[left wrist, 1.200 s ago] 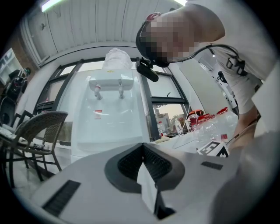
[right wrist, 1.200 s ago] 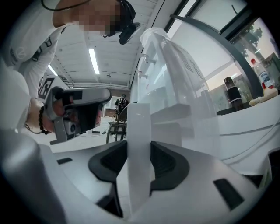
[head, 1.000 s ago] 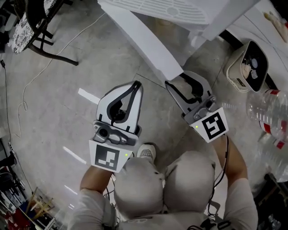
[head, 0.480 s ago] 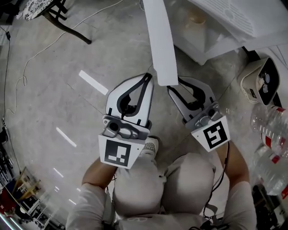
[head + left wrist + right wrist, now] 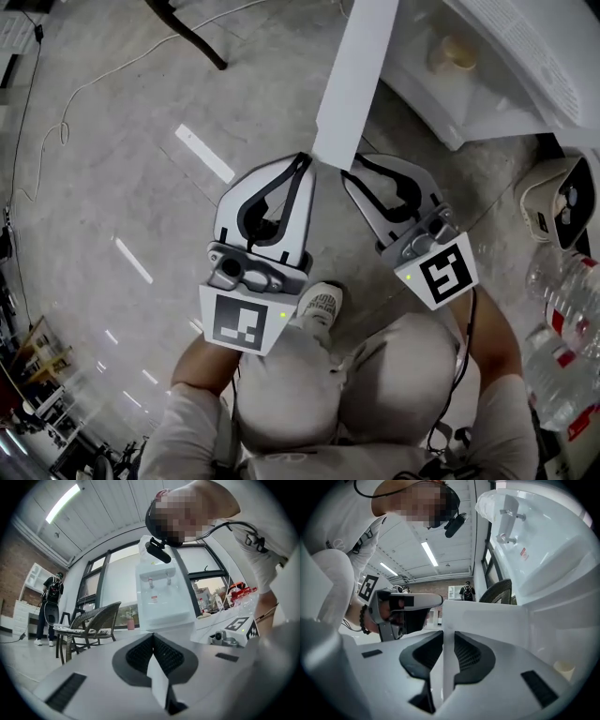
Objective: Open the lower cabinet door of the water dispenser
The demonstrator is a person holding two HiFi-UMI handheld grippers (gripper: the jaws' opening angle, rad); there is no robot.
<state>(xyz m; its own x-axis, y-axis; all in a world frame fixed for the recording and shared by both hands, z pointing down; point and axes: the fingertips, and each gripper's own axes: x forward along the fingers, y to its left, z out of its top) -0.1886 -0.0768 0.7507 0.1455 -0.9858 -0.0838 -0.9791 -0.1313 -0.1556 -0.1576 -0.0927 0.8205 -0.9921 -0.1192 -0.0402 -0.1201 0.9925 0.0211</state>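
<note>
The white water dispenser (image 5: pixel 525 47) stands at the top right, its lower cabinet door (image 5: pixel 352 84) swung out toward me. My right gripper (image 5: pixel 349 173) is at the door's free edge. Its jaws have just been closing, and in the right gripper view the pads (image 5: pixel 461 651) press on the door edge (image 5: pixel 487 620) between them. My left gripper (image 5: pixel 305 161) hovers just left of the same edge, shut with nothing in it; its tips meet in the left gripper view (image 5: pixel 153 635). A pale cup (image 5: pixel 450 54) sits inside the open compartment.
Clear plastic bottles (image 5: pixel 562 281) and a white appliance (image 5: pixel 558 202) lie on the floor at the right. A chair leg (image 5: pixel 187 33) and a thin cable (image 5: pixel 66 122) are at the upper left. A wicker chair (image 5: pixel 89 620) and a standing person (image 5: pixel 51 602) are farther off.
The door has swung further out from the dispenser, with my right gripper following its free edge. The left gripper has moved along beside it. The compartment's inside now shows.
</note>
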